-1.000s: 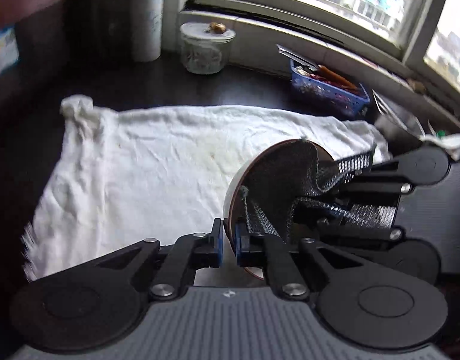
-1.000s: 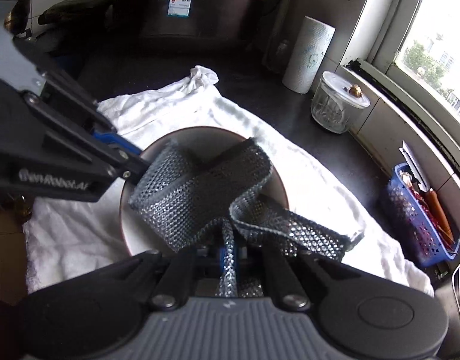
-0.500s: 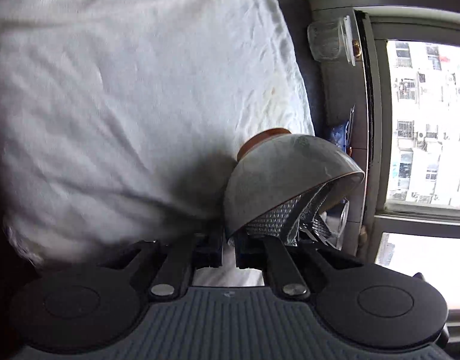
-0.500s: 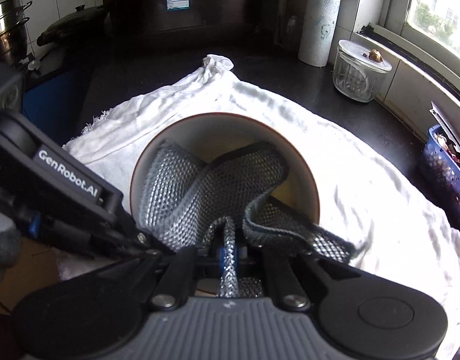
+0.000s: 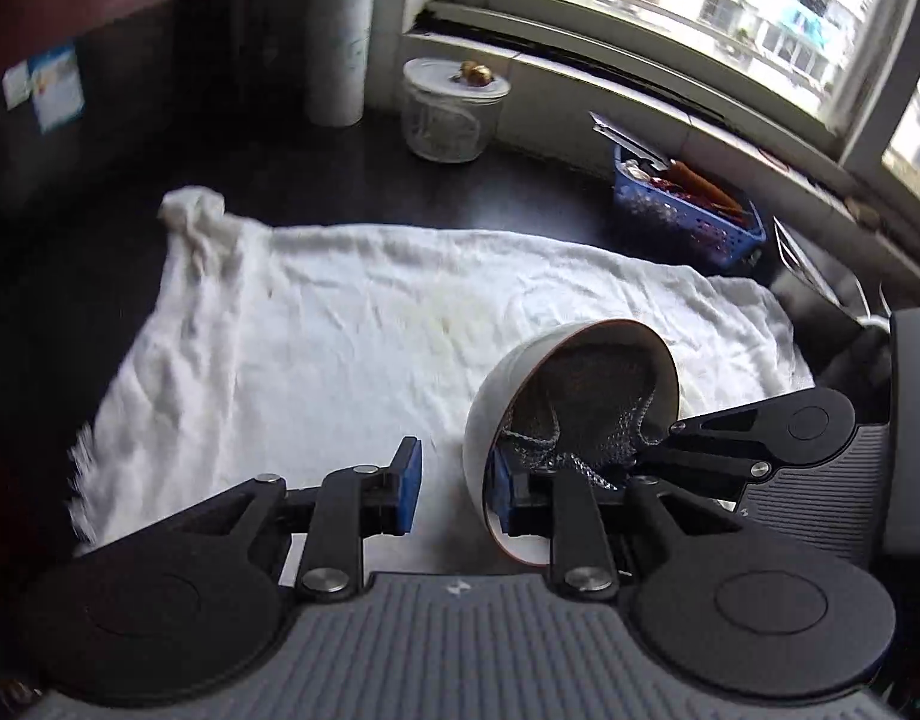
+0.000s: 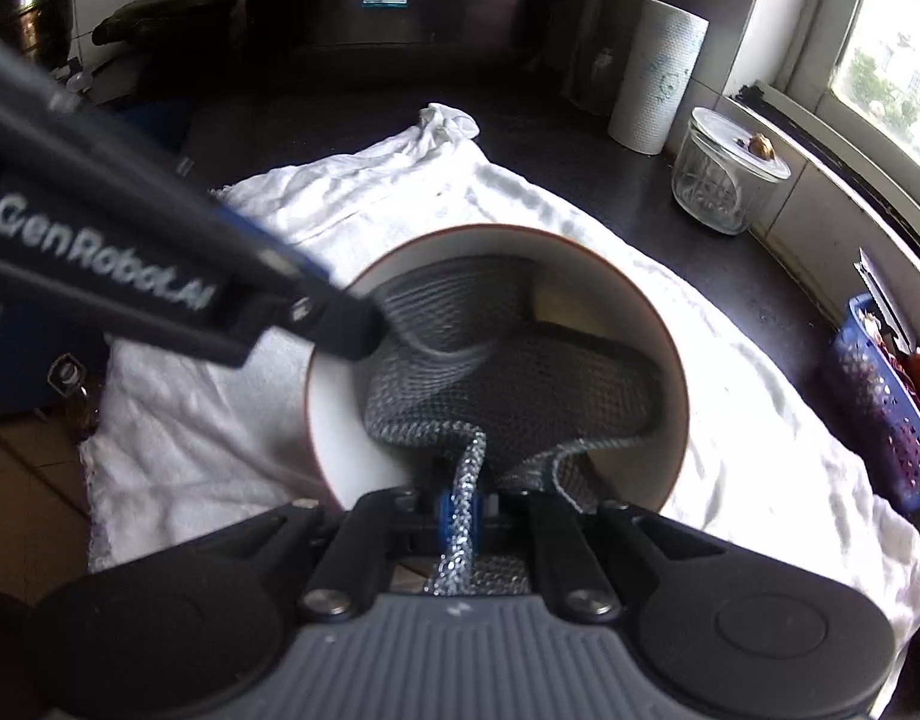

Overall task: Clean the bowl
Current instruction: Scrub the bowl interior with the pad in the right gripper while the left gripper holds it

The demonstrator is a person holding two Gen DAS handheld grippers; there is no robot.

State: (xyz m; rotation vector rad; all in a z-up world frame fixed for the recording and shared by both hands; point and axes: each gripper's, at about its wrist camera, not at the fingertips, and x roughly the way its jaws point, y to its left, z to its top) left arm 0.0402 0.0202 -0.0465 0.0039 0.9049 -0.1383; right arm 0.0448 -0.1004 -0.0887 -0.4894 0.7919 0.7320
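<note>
- The bowl [image 5: 571, 414], white with a reddish-brown rim, lies tipped on its side on a white towel [image 5: 340, 354] spread over a dark counter; its mouth faces the right gripper, which probably makes the inside easier to reach
- The left gripper [image 5: 454, 489] has just been opening; its jaws now stand partly apart with the bowl's rim between them, one blue pad inside the bowl, the other clear of the outer wall, so the rim looks released rather than pinched; likely a change of grip
- The right gripper [image 6: 463, 504] is clamped tight on a strip of silvery mesh scrubbing cloth [image 6: 496, 372]; the rest of the cloth is stuffed into the bowl against its inner wall, placed for wiping
- A glass jar [image 5: 451, 114], paper towel roll [image 5: 339, 48] and blue basket [image 5: 688, 216] stand well apart near the window
</note>
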